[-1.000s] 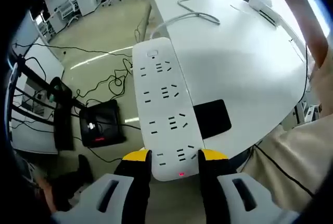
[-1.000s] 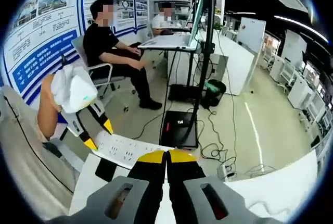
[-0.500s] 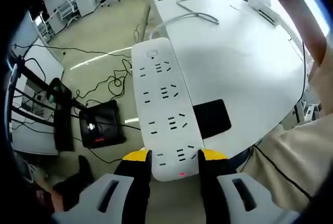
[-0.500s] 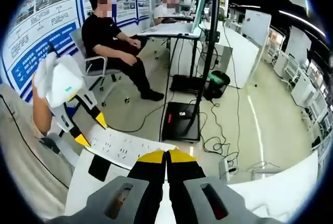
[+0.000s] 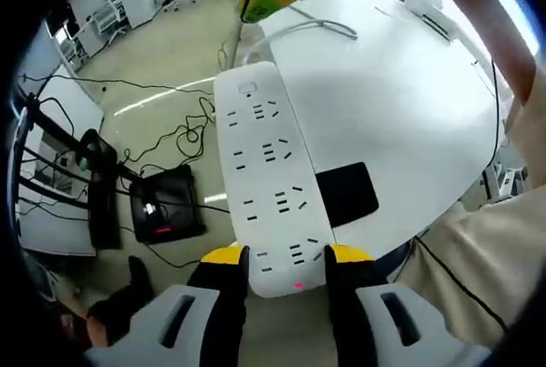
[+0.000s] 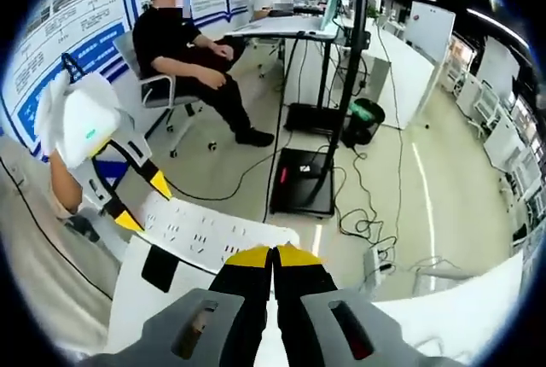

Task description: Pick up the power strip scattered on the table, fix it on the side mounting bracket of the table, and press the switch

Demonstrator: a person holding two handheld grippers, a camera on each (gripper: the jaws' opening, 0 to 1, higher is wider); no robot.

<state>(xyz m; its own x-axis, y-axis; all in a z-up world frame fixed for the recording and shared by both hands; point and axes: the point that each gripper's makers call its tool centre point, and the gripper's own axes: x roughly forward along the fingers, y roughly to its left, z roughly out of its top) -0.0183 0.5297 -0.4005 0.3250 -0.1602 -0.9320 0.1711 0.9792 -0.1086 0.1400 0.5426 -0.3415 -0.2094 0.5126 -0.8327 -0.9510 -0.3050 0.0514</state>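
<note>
My left gripper (image 5: 286, 256) clamps the power strip's (image 5: 269, 175) near end between its 2 fingers, along the table (image 5: 401, 102) edge. My right gripper (image 6: 274, 256) is pinched closed, empty, just above the strip's far end.

The white bench (image 5: 401, 102) carries a grey cable (image 5: 328, 26) lying in a loose curve near its far end, and a flat black rectangular pad (image 5: 348, 194) near its edge. Beside the bench, the pale floor (image 5: 162, 68) holds tangled black cables (image 5: 183, 136) and a black box (image 5: 166, 205) with a red light.
</note>
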